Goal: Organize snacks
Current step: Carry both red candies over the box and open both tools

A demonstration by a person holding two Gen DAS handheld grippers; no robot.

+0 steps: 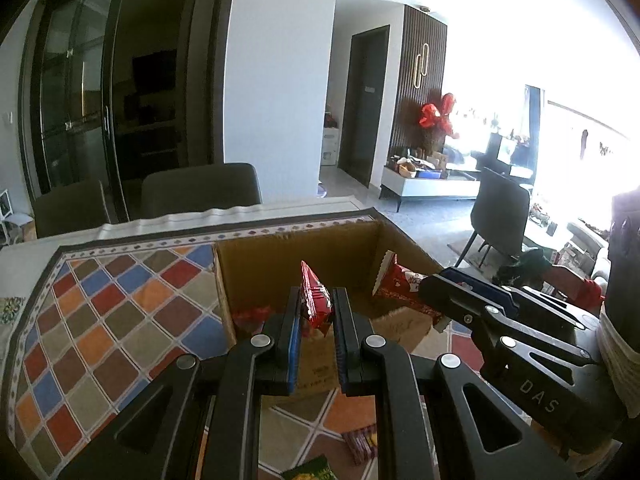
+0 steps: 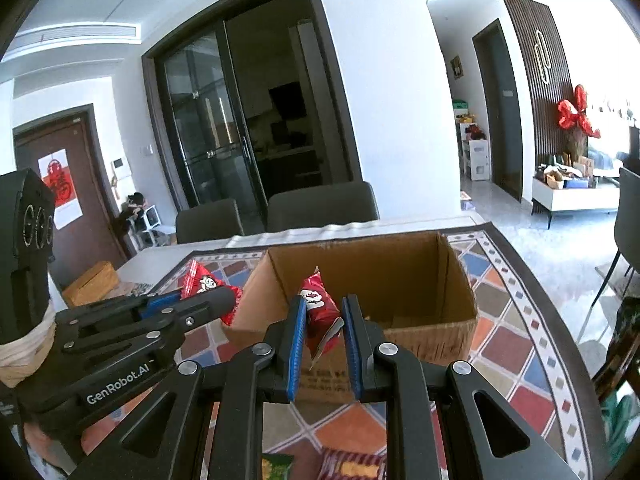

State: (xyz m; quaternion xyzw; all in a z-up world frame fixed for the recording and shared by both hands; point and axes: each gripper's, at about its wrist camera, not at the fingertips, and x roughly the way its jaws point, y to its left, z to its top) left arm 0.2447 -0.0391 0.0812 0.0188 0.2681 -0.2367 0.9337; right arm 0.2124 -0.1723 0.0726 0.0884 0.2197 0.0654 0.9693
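Each tool, left (image 1: 316,312) and right (image 2: 323,314), clamps a red snack packet (image 1: 316,300) over the cardboard box (image 2: 400,264).

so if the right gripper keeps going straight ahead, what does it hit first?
Probably the cardboard box: the right gripper, jaws shut on a red snack packet, points at its near rim. Whether it clears the rim is unclear.

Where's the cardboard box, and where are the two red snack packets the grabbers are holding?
cardboard box (image 2: 360,264): right wrist view, inner back wall.
left packet (image 1: 317,300): left wrist view, packet's middle.
right packet (image 2: 320,312): right wrist view, packet's middle.
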